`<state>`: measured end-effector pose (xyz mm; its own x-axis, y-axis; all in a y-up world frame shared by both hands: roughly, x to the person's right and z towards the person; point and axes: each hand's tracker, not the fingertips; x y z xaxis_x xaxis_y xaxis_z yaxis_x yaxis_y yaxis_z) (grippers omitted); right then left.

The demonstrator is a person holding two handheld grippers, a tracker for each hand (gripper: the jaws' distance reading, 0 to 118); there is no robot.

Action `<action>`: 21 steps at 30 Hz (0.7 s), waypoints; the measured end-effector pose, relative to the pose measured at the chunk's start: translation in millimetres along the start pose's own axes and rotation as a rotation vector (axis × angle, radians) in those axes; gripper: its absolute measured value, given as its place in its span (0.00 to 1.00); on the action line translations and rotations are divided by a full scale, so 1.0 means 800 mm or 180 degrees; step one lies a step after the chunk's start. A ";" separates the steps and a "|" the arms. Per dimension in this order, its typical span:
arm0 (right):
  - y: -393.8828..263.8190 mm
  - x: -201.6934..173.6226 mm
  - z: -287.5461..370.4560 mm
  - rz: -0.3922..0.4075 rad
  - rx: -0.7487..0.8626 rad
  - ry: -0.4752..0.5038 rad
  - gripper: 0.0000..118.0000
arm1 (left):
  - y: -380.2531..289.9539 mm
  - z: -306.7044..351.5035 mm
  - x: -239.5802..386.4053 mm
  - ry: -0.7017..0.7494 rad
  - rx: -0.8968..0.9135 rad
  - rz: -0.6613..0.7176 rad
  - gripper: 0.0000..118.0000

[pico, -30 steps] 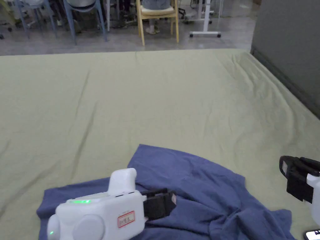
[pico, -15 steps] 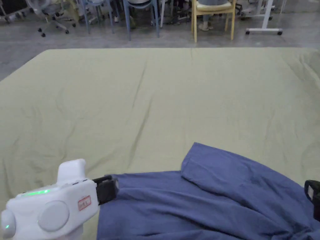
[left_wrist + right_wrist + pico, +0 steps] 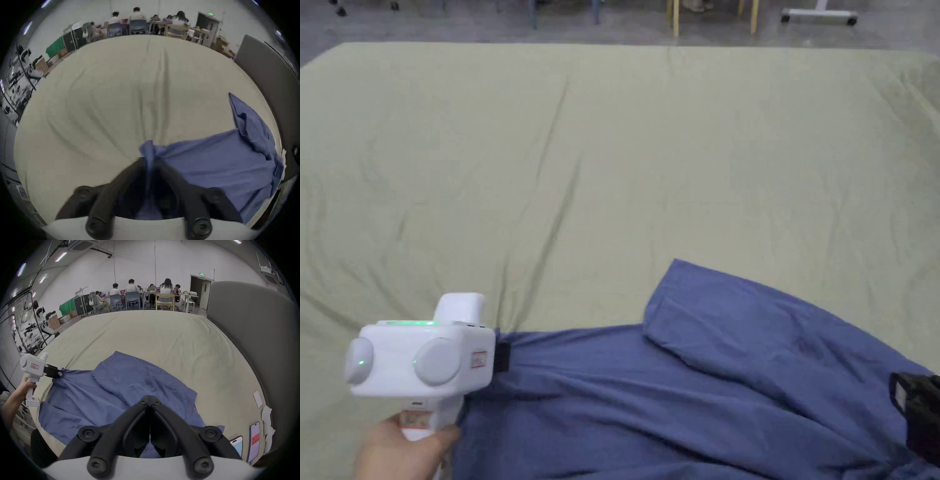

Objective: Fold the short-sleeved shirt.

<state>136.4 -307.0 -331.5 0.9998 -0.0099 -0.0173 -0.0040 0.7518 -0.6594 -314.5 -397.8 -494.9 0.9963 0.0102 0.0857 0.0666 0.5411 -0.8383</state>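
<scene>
**Blue shirt pinched at left corner, spread on bed**

Short-sleeved shirt (image 3: 700, 381), blue, lies on the near part of a bed (image 3: 612, 156) covered in a pale green sheet. It is rumpled, not flat: one flap, a sleeve or a turned-over corner (can't tell which), points toward the far side around the middle (image 3: 123, 369), with creases running through the body of the cloth. The rest of the sheet, far and left, is bare with long wrinkles.

Left tongs (image 3: 502, 356): white housing with green light on top, held by a hand (image 3: 400, 447) at near left. Jaws are clenched on the shirt's left corner; in the left gripper view a bunched fold of blue fabric (image 3: 148, 155) sits pinched between the two black jaws, and the right gripper view shows the cloth pulled up to those jaws (image 3: 56, 372).

Right tongs (image 3: 150, 400): jaws closed together tip to tip, over the near right part of the shirt. Blue fabric shows below and behind the jaws, but whether any is caught between them I cannot tell. In the head view just a black bit of the right tongs shows at the right edge (image 3: 915, 409), over the shirt.

Near right on the bed: two phones (image 3: 254, 443) and a white card (image 3: 257, 398). A grey headboard panel (image 3: 253, 331) sits along the right side. Far off, people (image 3: 165, 287) are seated at tables on chairs.
</scene>
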 end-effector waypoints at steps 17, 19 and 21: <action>0.088 0.033 -0.245 0.0200 -0.1197 -0.0147 1.00 | -0.028 0.137 0.040 -0.0637 0.0592 0.0562 0.04; 0.081 0.033 -0.285 0.0326 -0.1423 -0.0207 0.98 | -0.028 0.133 0.041 -0.0665 0.0568 0.0615 0.04; 0.074 0.030 -0.296 0.0401 -0.1560 -0.0157 0.92 | -0.024 0.128 0.039 -0.0651 0.0555 0.0647 0.04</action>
<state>155.6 -418.8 -549.0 0.9906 0.1012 -0.0917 -0.1216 0.3472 -0.9299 -290.6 -321.7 -421.1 0.9554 0.2916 0.0474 -0.1603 0.6463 -0.7460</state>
